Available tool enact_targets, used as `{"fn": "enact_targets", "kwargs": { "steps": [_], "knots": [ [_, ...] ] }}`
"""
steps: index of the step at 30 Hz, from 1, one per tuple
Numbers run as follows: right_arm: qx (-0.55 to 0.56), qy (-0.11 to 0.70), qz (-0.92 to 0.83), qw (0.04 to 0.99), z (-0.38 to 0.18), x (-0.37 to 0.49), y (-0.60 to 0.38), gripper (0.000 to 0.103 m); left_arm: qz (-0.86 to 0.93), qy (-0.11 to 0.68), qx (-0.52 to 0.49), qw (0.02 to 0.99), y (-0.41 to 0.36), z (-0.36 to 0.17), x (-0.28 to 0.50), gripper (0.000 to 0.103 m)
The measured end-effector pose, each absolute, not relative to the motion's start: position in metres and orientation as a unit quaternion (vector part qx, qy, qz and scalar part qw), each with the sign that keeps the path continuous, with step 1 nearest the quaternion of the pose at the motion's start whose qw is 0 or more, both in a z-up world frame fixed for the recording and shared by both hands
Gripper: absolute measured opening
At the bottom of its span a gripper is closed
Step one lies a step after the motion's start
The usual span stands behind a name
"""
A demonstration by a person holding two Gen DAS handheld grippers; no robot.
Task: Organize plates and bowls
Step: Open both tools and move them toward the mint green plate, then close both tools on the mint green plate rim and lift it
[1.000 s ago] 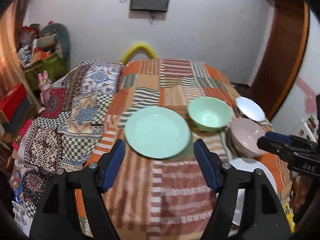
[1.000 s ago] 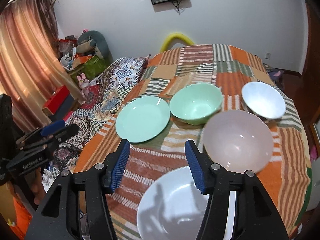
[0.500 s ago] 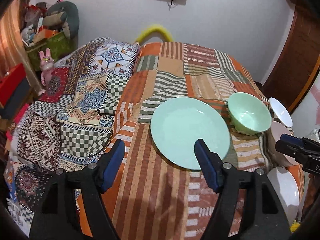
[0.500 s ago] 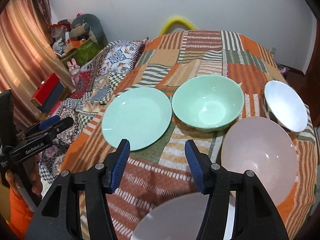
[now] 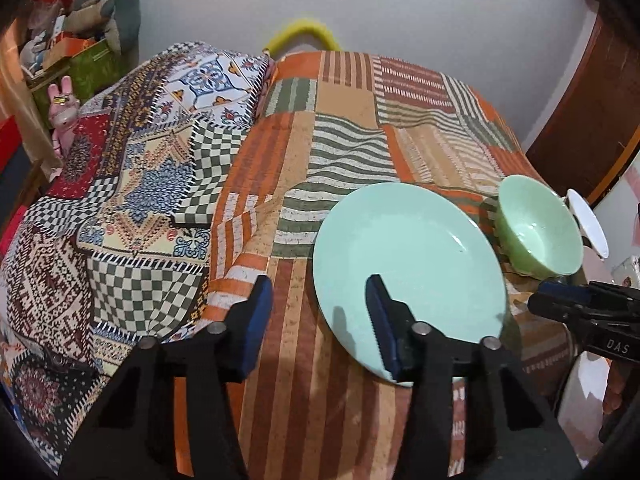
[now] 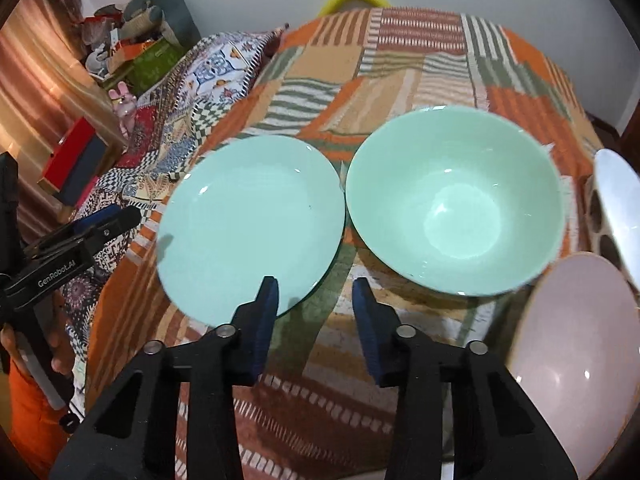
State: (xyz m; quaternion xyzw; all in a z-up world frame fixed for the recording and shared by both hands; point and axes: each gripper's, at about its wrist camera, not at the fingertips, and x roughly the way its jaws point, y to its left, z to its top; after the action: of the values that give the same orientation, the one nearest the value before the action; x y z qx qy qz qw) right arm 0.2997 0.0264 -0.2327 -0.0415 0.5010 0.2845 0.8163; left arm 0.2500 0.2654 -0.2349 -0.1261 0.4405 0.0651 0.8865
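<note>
- On the left gripper (image 6: 136,213), seen at 9 o'clock in the right wrist view, white letters read "GenRobot.AI"
- On the right gripper (image 5: 538,300), seen at 3 o'clock in the left wrist view, the letters "DAS" can be read; the rest is cut off
- The left gripper is closing with nothing pressed; its right pad shows over the near-left rim of the green plate (image 5: 408,272), its left pad over the striped cloth (image 5: 320,140)
- The right gripper is closing too, nothing held; its left pad shows over the plate's near rim, its right pad over bare cloth in the gap before the green bowl (image 6: 456,200)
- The plate lies flat in the middle of the cloth, the green bowl just beside it at its 3 o'clock, rims almost touching
- A pink bowl (image 6: 576,352) sits at 4 o'clock in the right wrist view, close to the green bowl; a white bowl (image 6: 620,208) with dark dots outside is at the 3 o'clock edge
- Open cloth lies at 12 o'clock behind the dishes, up to the far edge near a yellow curved tube (image 5: 304,34)
- At 9 o'clock lies a patterned quilt (image 5: 132,184)
</note>
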Motion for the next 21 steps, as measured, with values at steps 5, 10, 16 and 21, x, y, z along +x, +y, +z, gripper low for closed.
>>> {"fn": "enact_targets", "kwargs": {
  "steps": [5,10,16,21],
  "knots": [
    [-0.059,0.509,0.281,0.812,-0.242,0.307,0.035,0.026,0.057,0.464,-0.145,0.872,0.278,-0.257,0.272,0.029],
    [-0.077,0.511,0.277,0.81,-0.248,0.315,0.043,0.018,0.047,0.473,-0.154,0.866,0.284,-0.27,0.287,0.024],
    [-0.1,0.504,0.268,0.815,-0.253,0.32,0.051,0.014,0.037,0.479,-0.148,0.864,0.28,-0.274,0.299,0.023],
    [-0.088,0.51,0.268,0.813,-0.254,0.322,0.047,0.014,0.026,0.487,-0.161,0.858,0.277,-0.278,0.306,0.02]
  ]
}}
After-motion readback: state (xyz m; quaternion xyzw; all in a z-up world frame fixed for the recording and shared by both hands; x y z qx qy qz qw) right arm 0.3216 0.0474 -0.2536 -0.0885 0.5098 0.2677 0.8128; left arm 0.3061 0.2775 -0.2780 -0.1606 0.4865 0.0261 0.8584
